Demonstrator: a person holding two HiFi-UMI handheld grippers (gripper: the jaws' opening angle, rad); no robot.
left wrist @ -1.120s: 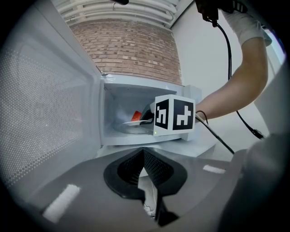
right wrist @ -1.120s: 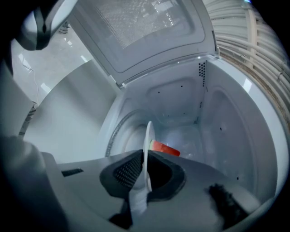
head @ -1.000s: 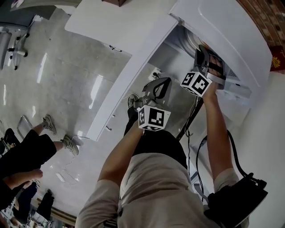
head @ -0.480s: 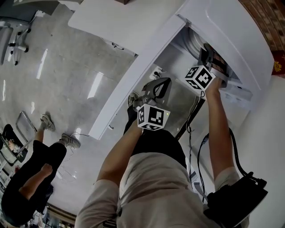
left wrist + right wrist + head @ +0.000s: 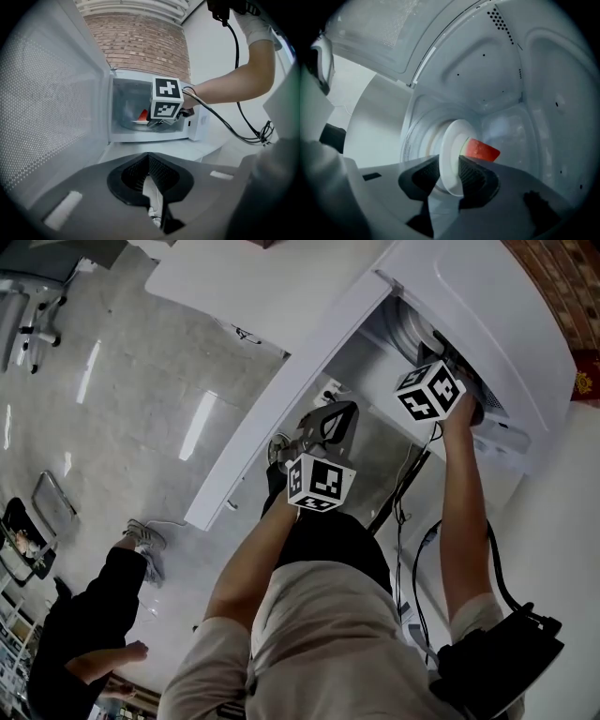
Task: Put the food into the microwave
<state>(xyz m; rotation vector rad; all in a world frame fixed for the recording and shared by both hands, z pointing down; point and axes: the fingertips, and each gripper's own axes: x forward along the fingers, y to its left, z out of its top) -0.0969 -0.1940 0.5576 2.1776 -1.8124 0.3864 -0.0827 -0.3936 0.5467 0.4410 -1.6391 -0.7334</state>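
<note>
No words, brand names or numbers can be read anywhere; only black-and-white square marker patterns, without letters, are carried on the white cube [image 5: 321, 486] of the left gripper [image 5: 151, 176] and on the white cube [image 5: 431, 390] of the right gripper [image 5: 450, 171]; gold marks on a small red panel [image 5: 584, 381] are too small to be made out.

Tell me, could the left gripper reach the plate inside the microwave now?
Likely not cleanly. The microwave door is open, but the right gripper, its jaws just opened around the plate, sits in the opening straight ahead of the left gripper.
</note>
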